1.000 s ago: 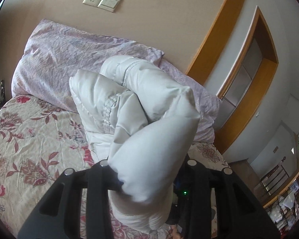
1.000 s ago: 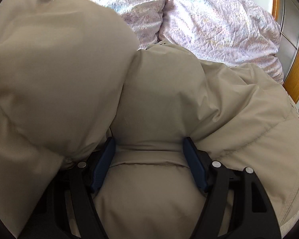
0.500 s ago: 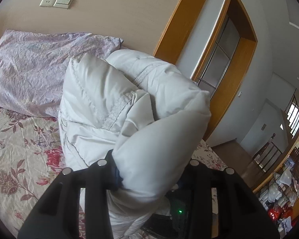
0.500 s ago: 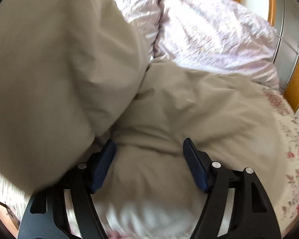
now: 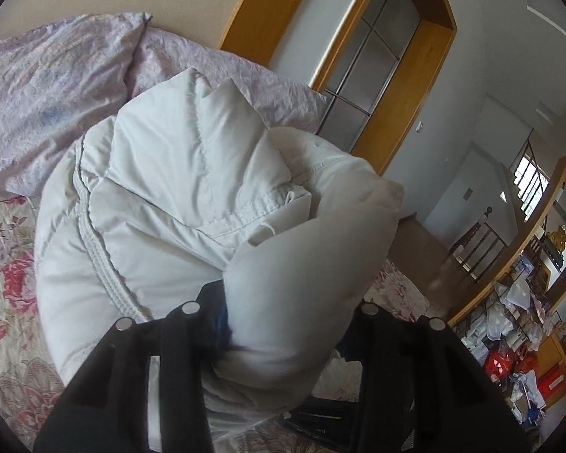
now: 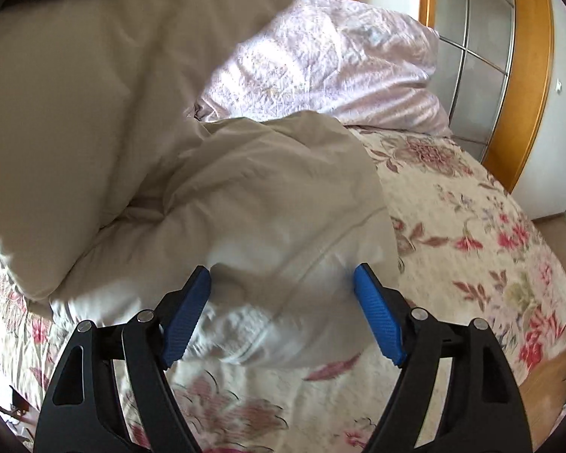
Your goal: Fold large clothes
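Puffy white down jacket [image 5: 177, 204], bunched into a thick roll on the floral bedspread [image 5: 7, 287], just in front of 2 lilac pillows [image 5: 49, 87]. Looks beige in the right wrist view, one fat lobe lying on the bed, another lifted at upper left.

Left gripper [image 5: 283, 324]: clamped on a padded fold of the jacket, jaws parted only as far as the wad of fabric forces them; the far pad hidden behind the cloth.

Right gripper [image 6: 283, 305]: jaws opening, blue pads [image 6: 186, 317] set wide on either side of the lower lobe, the right pad apparently clear of the cloth, the left one too blurred against it to tell.

Step in hand, by the look of it: carrying 1 side of the jacket across for a fold, right side being let go.

Next move probably calls for laying the lifted fold flat over the body, then pressing out trapped air so the bulk stays put. Slippery, springy filling likely to unroll if released too soon.
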`<state>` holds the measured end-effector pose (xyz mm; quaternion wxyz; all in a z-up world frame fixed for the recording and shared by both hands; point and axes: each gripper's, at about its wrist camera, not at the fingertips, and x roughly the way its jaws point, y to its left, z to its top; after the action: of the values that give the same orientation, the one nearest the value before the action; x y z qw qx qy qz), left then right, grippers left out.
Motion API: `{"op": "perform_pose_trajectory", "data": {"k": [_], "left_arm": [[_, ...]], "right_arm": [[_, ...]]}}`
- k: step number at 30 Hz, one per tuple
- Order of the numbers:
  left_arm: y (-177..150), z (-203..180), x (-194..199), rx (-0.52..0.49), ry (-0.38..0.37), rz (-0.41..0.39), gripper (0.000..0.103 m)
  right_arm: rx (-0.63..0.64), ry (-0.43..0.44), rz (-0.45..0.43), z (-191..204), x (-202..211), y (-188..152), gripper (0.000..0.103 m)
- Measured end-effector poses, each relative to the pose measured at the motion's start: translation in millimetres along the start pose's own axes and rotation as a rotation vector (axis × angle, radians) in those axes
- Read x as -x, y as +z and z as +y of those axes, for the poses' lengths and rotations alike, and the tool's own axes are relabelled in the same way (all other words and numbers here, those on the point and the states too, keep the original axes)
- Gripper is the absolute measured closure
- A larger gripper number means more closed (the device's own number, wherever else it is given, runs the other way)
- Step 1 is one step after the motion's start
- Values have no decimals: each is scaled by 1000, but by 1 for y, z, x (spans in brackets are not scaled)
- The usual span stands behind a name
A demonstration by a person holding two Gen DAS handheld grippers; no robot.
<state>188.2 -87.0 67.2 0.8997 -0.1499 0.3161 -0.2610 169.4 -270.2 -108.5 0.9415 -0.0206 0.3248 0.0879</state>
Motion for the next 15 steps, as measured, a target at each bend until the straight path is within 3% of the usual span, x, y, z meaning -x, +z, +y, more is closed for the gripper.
{"op": "perform_pose_trajectory", "data": {"k": [7,15], "left_arm": [[-7,-11,-62,-8,-17,104,60],[-4,-5,-102,27,-39,183,58]], "right_arm": [[-41,40,-31,-9,2,-22,22],[-85,53,-36,-15,1,-30,21]]}}
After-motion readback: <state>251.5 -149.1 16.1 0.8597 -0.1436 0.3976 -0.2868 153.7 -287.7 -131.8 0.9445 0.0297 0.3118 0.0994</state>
